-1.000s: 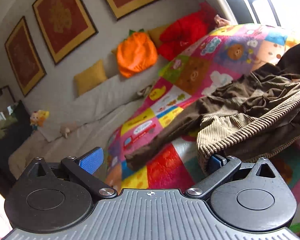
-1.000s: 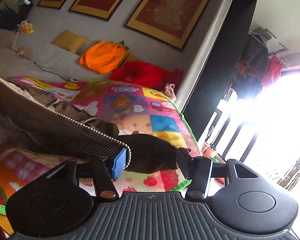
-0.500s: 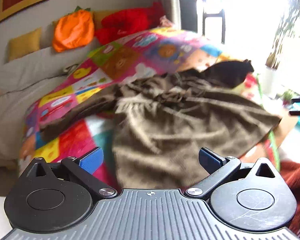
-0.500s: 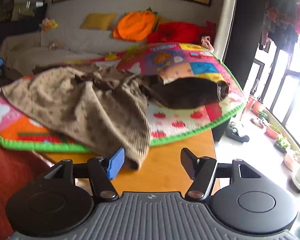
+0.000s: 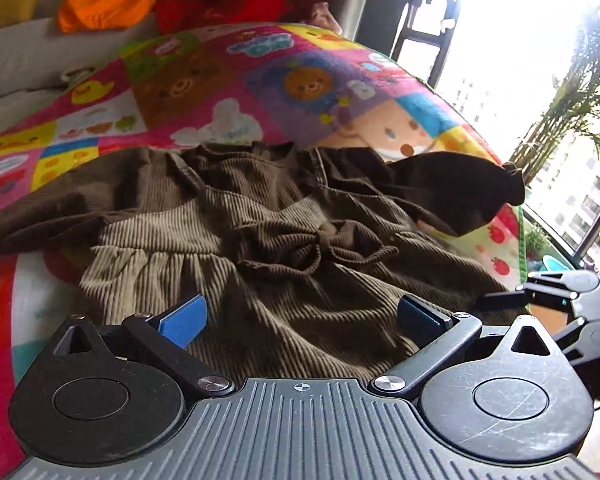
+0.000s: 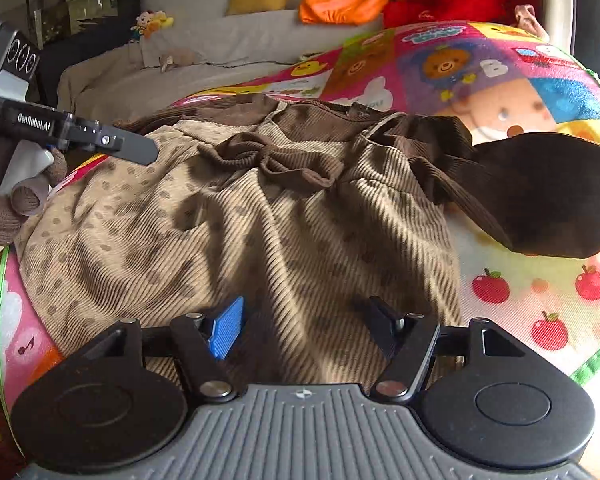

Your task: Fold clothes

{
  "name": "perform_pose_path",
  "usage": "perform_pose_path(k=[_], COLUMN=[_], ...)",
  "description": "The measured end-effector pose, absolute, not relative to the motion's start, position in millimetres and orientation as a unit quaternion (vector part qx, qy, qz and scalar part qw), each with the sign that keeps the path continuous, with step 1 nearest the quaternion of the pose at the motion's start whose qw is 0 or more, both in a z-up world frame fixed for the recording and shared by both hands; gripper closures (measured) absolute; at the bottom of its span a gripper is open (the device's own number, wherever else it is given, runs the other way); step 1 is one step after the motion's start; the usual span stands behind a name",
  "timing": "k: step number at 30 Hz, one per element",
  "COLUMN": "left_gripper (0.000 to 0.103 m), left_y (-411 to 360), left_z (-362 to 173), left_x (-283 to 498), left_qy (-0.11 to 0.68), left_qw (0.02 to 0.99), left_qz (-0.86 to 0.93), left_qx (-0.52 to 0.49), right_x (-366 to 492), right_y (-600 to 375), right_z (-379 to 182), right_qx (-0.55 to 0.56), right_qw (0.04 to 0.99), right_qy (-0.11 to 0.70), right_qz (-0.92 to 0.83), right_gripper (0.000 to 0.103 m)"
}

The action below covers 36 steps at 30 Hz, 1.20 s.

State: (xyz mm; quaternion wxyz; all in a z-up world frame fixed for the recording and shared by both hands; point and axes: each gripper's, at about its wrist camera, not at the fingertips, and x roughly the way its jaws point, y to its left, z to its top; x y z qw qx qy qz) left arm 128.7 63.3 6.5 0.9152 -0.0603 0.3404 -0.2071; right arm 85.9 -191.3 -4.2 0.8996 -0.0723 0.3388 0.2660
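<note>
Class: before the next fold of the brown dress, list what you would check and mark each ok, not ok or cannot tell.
1. Left gripper jaws open, nothing between them: ok.
2. Right gripper jaws open, free of cloth: ok.
3. Brown dress lies on the play mat: ok.
4. Skirt smooth: not ok, it is rumpled.
5. Dark sleeve spread out to the side: ok.
6. Far sleeve flat: cannot tell.
</note>
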Motion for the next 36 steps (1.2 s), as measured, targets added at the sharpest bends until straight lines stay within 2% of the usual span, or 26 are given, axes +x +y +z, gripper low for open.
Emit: perform_pose_path(k=[5, 7, 8, 12, 15, 17, 19, 22, 24, 26, 29, 30, 34, 36], left_gripper=[0.000, 0.000, 0.000, 0.000, 0.000, 0.000, 0.000, 0.000, 0.000, 0.000, 0.000, 0.000, 0.000, 0.000], left_y=[58.4, 61.5, 64.0, 74.0, 76.7, 79.0, 81.3, 84.0, 84.8, 85.7, 87.3, 87.5, 87.8, 87.8], left_z=[1.6, -1.7, -4.0, -15.5, -19.6, -21.6, -24.5, -33.7, -35.8, -36.4, -37.5, -37.7, -38.0, -37.9], left_x=[170.7, 184.7, 189.9, 200.9, 205.6, 206.6, 207.5, 207.6, 205.4, 204.7, 203.7, 203.5, 203.1, 203.0], left_qy=[0.332, 0.320, 0.314, 0.305, 0.317, 0.322, 0.327, 0.338, 0.332, 0.331, 0.327, 0.326, 0.324, 0.323], left_qw=[0.910, 0.914, 0.915, 0.910, 0.905, 0.906, 0.907, 0.907, 0.910, 0.910, 0.910, 0.910, 0.910, 0.910], left_qz=[-0.238, -0.231, -0.227, -0.218, -0.219, -0.215, -0.211, -0.199, -0.198, -0.198, -0.200, -0.200, -0.201, -0.201], left_qx=[-0.070, -0.097, -0.113, -0.176, -0.179, -0.169, -0.160, -0.152, -0.151, -0.153, -0.158, -0.159, -0.162, -0.164], right_x=[148.4, 186.7, 207.3, 290.5, 339.8, 364.7, 378.9, 396.3, 408.1, 409.4, 375.1, 359.0, 271.4, 224.5], right_y=[-213.2, -211.6, -207.9, -188.9, -173.2, -161.1, -152.5, -151.8, -154.8, -156.6, -170.1, -176.9, -208.2, -224.3], right_z=[35.6, 42.7, 41.9, 22.2, -3.2, -16.9, -14.5, -5.1, -6.7, -8.5, 7.0, 14.7, 55.6, 69.9], right_qx=[0.007, 0.035, 0.047, 0.118, 0.172, 0.182, 0.163, 0.131, 0.126, 0.114, 0.090, 0.081, -0.021, -0.097], right_qw=[0.910, 0.913, 0.913, 0.898, 0.874, 0.866, 0.886, 0.919, 0.918, 0.908, 0.914, 0.917, 0.951, 0.964], right_qy=[0.332, 0.328, 0.330, 0.356, 0.398, 0.416, 0.386, 0.332, 0.339, 0.361, 0.349, 0.340, 0.273, 0.227], right_qz=[0.247, 0.239, 0.236, 0.231, 0.217, 0.211, 0.199, 0.167, 0.162, 0.178, 0.189, 0.191, 0.147, 0.101], right_gripper=[0.037, 0.047, 0.051, 0.051, 0.051, 0.051, 0.052, 0.061, 0.066, 0.063, 0.048, 0.046, 0.040, 0.029])
